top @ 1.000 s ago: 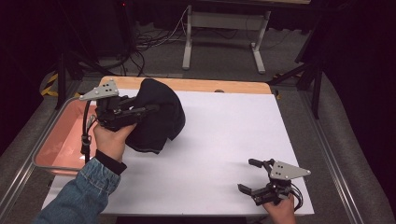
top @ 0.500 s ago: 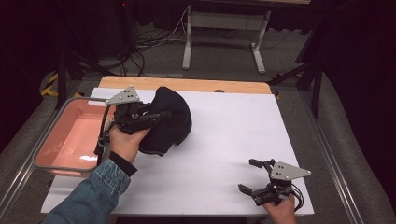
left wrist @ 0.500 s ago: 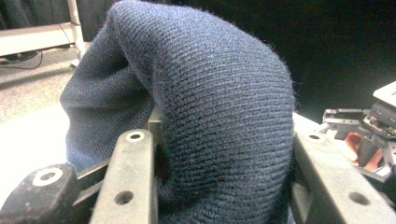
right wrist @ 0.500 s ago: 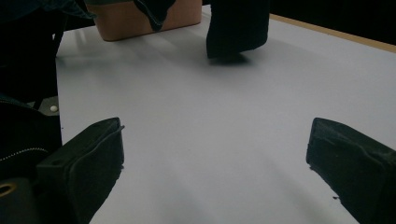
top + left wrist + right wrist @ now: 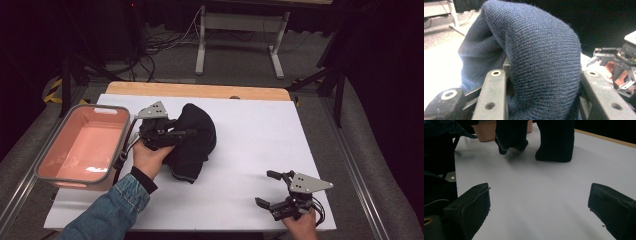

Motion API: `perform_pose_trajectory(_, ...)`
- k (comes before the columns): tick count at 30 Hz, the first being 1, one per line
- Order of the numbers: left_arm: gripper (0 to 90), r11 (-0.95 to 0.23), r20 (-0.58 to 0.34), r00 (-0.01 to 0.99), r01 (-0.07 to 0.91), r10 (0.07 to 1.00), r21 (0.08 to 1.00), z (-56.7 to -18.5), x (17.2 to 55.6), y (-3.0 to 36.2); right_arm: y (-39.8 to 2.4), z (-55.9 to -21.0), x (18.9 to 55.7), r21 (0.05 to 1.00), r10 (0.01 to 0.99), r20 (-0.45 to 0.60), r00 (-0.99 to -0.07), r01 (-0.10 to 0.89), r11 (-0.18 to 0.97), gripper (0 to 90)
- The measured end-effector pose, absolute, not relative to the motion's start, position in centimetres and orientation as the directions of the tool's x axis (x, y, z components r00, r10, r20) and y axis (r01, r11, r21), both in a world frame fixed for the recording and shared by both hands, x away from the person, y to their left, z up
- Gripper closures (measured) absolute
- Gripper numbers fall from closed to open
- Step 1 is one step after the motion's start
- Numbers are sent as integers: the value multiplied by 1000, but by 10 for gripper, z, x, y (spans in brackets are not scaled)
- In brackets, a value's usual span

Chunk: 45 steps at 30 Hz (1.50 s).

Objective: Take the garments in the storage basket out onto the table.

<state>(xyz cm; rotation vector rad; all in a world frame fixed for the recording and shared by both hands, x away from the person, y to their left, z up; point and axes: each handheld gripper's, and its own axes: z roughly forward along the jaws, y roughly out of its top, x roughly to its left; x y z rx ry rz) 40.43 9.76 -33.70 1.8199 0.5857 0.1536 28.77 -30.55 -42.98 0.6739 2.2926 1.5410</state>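
L: my left gripper (image 5: 192, 132) clamps the dark knit garment (image 5: 195, 142), 3 o'clock of pink bin (image 5: 47, 167) | R: my right gripper (image 5: 268, 189) jaws wide, nothing between, 5 o'clock on white table (image 5: 250, 130).

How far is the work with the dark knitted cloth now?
Done: the left gripper has the dark knitted cloth clamped, out of the pink tub. In hand: its lower edge touches the white table. Left: probably laying it flat; the right gripper rests open.
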Motion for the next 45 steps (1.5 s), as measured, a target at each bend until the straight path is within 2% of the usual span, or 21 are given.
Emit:
perform_pose_trajectory(12,576,-281,-182,879,327,441,902,-351,404,77,-306,-429,287,924,531,15,-848,214,316,46)
perform_pose_trajectory(25,556,-317,-223,881,371,417,873,-366,405,62,-306,-430,288,925,525,22,-851,217,313,46)
perform_pose_trajectory(30,537,-365,-228,891,379,393,850,-374,405,54,-306,-430,288,925,525,20,-851,215,313,46)
perform_pose_trajectory(35,476,-443,-216,902,377,373,813,-384,401,43,-306,-430,288,925,526,20,-850,215,313,46)
perform_pose_trajectory(41,349,-516,-171,919,345,354,785,-391,393,34,-306,-430,288,924,526,23,-850,218,313,46)
perform_pose_trajectory(45,306,-520,-185,925,343,332,782,-392,390,34,-305,-430,288,925,525,20,-851,216,314,46)
